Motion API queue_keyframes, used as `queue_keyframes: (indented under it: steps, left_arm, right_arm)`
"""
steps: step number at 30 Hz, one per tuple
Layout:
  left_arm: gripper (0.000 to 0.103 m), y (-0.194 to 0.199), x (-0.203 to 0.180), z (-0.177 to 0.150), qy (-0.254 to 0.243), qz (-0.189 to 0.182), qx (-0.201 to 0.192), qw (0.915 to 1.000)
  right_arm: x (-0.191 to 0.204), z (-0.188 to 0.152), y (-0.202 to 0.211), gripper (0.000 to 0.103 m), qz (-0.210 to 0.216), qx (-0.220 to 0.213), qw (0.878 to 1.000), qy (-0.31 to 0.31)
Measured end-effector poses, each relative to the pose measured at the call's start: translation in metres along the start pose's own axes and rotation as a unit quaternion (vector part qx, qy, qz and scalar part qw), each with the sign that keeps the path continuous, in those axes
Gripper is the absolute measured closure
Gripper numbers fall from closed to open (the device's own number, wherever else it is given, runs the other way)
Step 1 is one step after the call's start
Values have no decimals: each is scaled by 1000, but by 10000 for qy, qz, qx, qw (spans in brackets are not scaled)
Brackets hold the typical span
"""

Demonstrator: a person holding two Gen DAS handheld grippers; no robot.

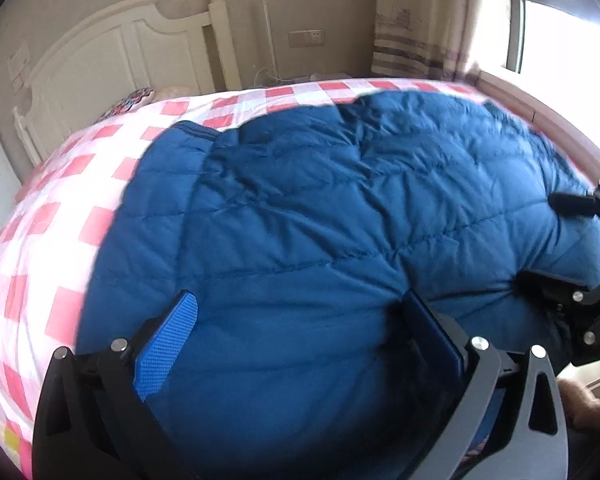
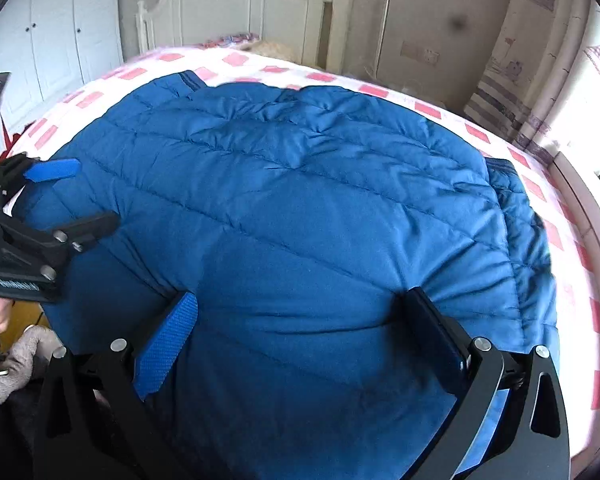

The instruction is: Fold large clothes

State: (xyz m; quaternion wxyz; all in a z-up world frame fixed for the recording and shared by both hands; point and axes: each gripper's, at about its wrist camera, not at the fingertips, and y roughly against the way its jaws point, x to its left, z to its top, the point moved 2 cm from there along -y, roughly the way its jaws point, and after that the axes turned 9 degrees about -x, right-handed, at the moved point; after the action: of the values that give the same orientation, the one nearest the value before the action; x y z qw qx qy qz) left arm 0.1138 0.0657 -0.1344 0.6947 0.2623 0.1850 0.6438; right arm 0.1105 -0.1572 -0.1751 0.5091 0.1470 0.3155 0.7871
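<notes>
A blue quilted down jacket point(image 1: 320, 208) lies spread across a bed covered in a red-and-white checked sheet point(image 1: 60, 240), its near edge bunched up toward the two hand-held grippers. The left gripper point(image 1: 300, 320) stands with its jaws wide, the padded fabric swelling up between them; the right gripper point(image 2: 300, 316) is set the same way, jaws wide and pressed into the jacket's near hem, neither yet closed on cloth. Each tool shows at the edge of the other's view, the two working side by side along the same edge. A white headboard point(image 2: 240, 4) and a curtained window point(image 1: 560, 32) frame the far side of the bed.

The risk from here appears to lie in the jacket's bulk and slick shell: jaws closing on a puffy ridge may catch only the top layer, so that a lift would peel it away and leave the underside behind, spoiling the fold. Uneven grips between the two tools could also drag the jacket askew, or pull it off the near edge of the bed.
</notes>
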Motion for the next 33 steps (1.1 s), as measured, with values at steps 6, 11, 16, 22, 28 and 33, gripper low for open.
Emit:
queue_keyframes:
  steps: [6,11,16,22,28,33]
  left_arm:
    - [2,30,46,3,447,429,-434,9971]
    - [2,10,79,-22,870,574,-103,9945]
    - [2,7,75,-31,702,614,-219,9954]
    - [2,19,80,-25,759,649,-250,9947]
    - [2,39,89,-21,649,902,-541,9923]
    - [2,22,98,-39,862,762,-358,9927]
  right_arm:
    - [-24,11,38,5,-394,-475,9981,-43]
    - [-57,-19,15,4,-219,-178,9972,-697]
    - [-55,-22,8,4,-240,-227,9975,-628]
    - [-63,-16,26,5,-204,-180,9978,-612]
    - [-93,-23,53,5,-477,-330,9954,-763]
    - [-114,-57,41,5,-123,-263,9903,-1355]
